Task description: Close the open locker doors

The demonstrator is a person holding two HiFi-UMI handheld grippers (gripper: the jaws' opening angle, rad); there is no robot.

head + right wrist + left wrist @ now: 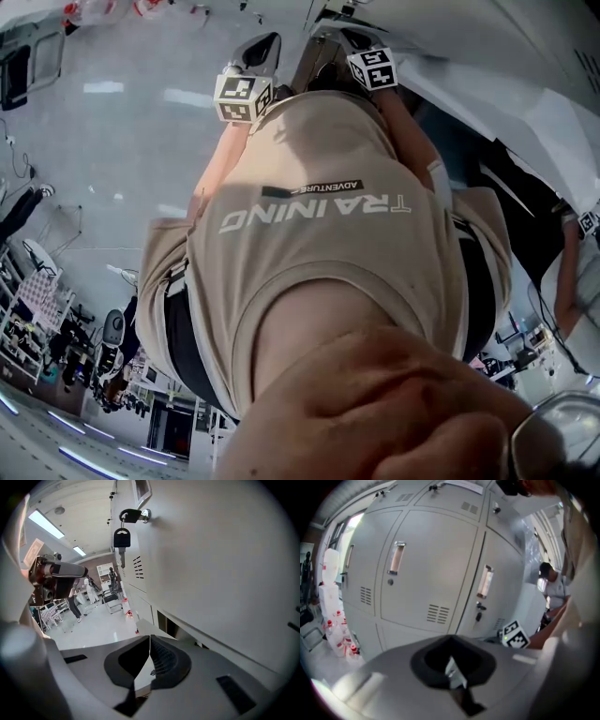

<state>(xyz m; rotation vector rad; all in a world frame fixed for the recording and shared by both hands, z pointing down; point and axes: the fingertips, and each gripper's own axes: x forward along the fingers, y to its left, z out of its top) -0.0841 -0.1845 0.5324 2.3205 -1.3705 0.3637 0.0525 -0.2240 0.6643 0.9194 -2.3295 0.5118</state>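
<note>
In the left gripper view, grey locker doors (426,573) with recessed handles (396,557) stand flush in their frames ahead of my left gripper (452,667), whose jaws are shut on nothing. Another handle (485,581) with a key below it sits further right. In the right gripper view, a grey locker door (215,564) fills the right side, very close. A black-headed key (121,540) hangs from its lock (133,514). My right gripper (150,656) is shut and empty just below that door. The head view shows both grippers, left (258,52) and right (347,39), beyond my beige shirt.
A dark gap (165,622) shows at a lower locker under the door. White bottles with red caps (335,620) stand on the floor left of the lockers. A person (551,585) stands to the right, others (75,606) across the room. My torso (319,262) blocks most of the head view.
</note>
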